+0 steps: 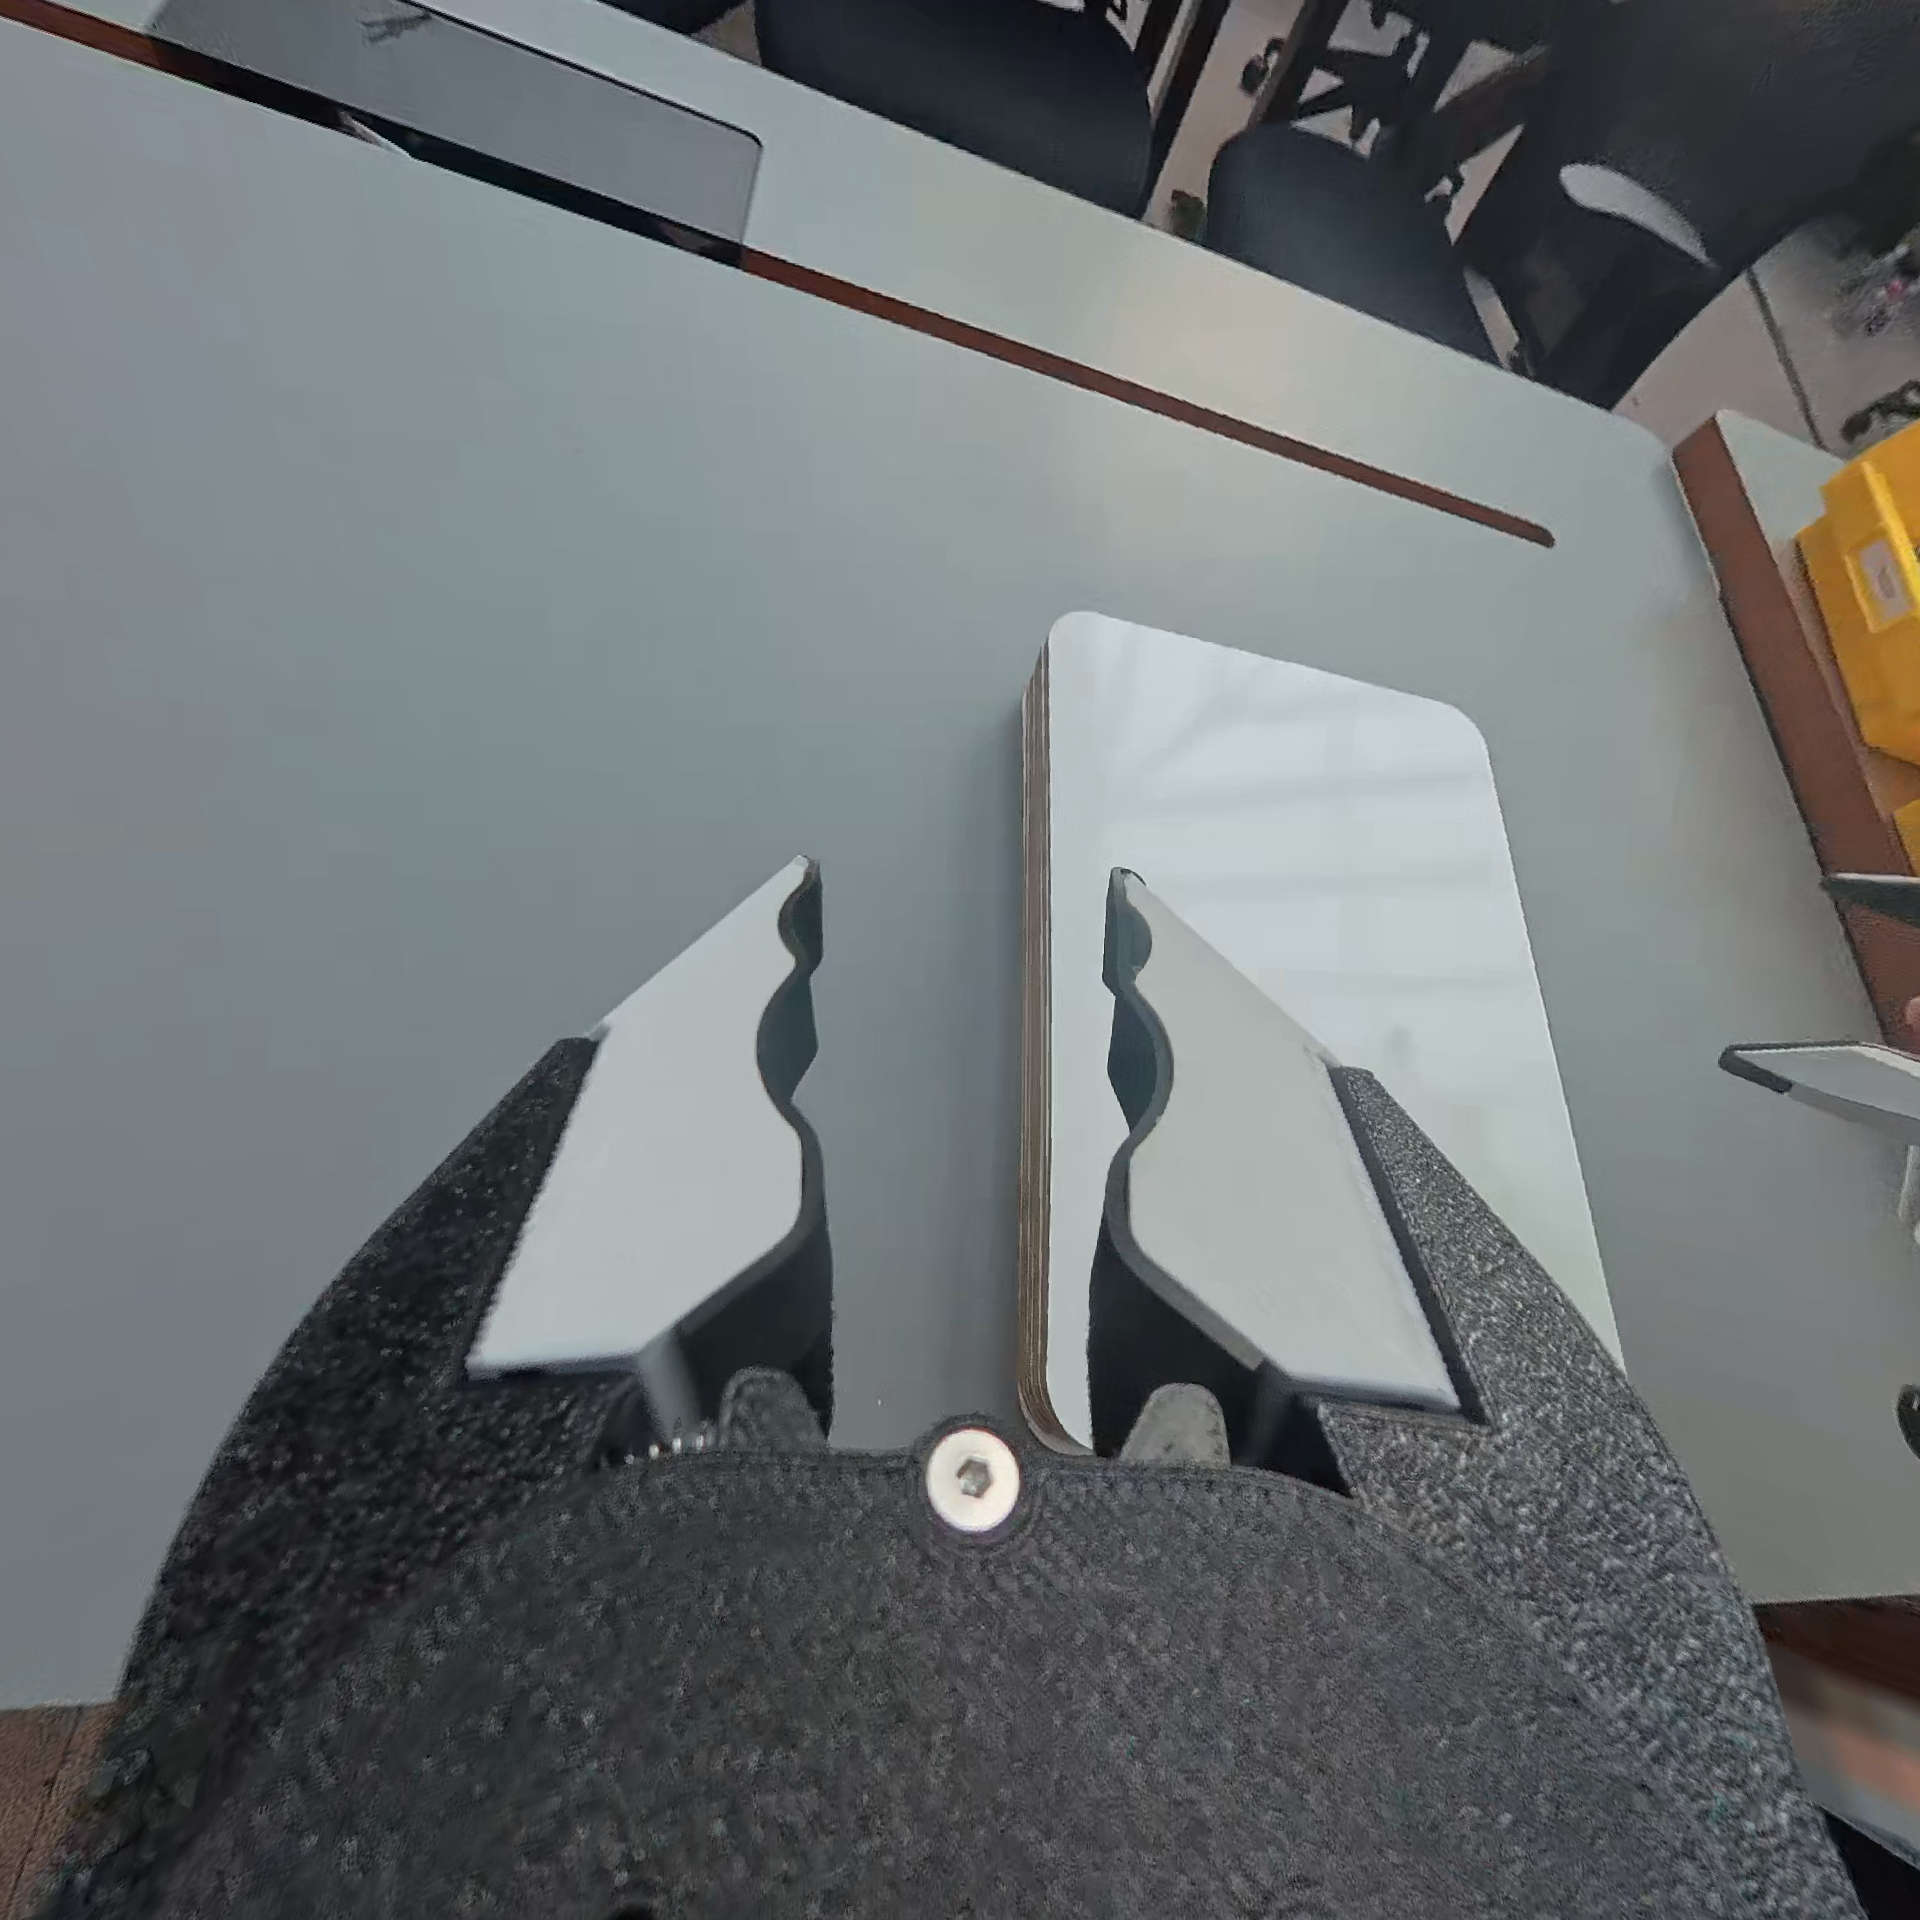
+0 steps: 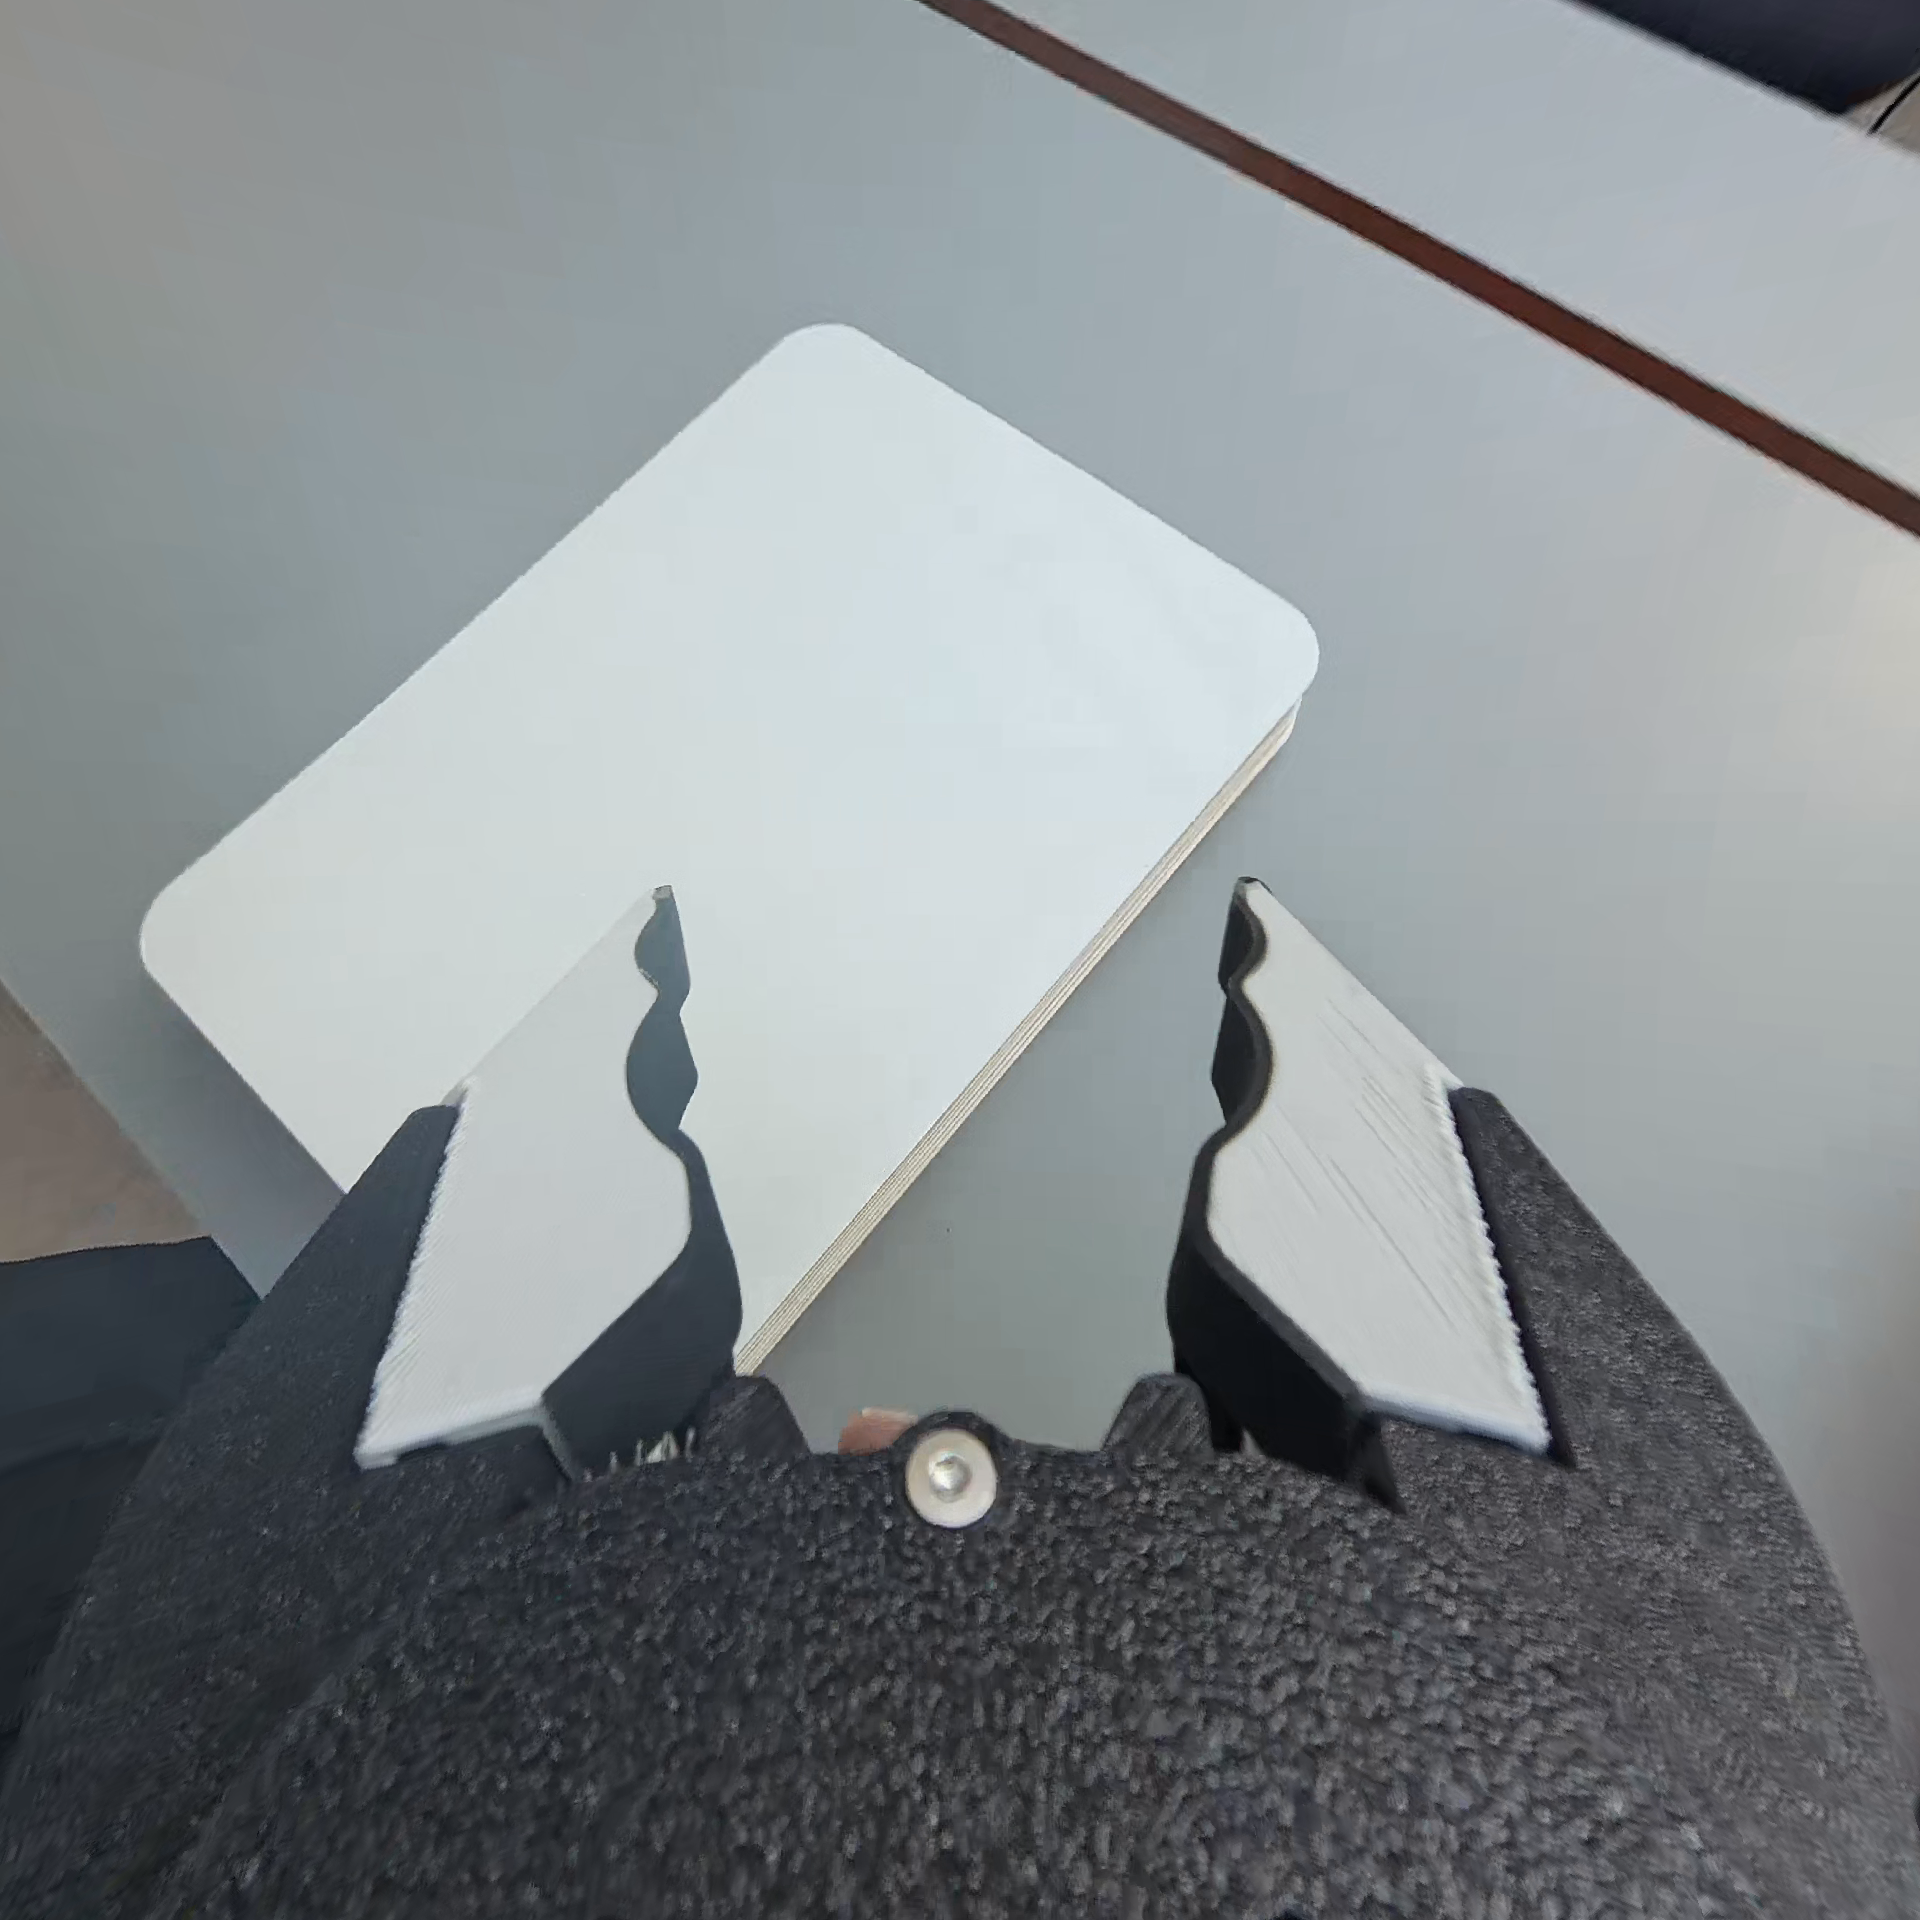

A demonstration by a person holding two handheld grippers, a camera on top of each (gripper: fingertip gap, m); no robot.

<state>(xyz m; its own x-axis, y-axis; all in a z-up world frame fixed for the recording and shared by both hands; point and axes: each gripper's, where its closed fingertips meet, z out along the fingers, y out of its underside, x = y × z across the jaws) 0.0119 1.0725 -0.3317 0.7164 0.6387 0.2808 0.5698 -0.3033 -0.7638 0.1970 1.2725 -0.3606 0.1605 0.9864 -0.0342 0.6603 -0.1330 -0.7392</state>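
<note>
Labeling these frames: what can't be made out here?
- Board: near end hidden by the left hand-held gripper in the left wrist view; near corner hidden by the right hand-held gripper in the right wrist view.
- Whether either gripper touches the board: cannot tell.
- Yellow bin: cut off by the right edge, left view.
- Chairs: dark, cut off at the top, left view.

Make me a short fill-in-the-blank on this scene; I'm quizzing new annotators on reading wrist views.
1. The white board lies flat on the grey ____.
2. Both the left gripper and the right gripper have their jaws ____.
3. The board's corners are ____.
4. In the left wrist view, the bin at the right edge is ____ in colour.

Missing words: table; open; rounded; yellow
</note>
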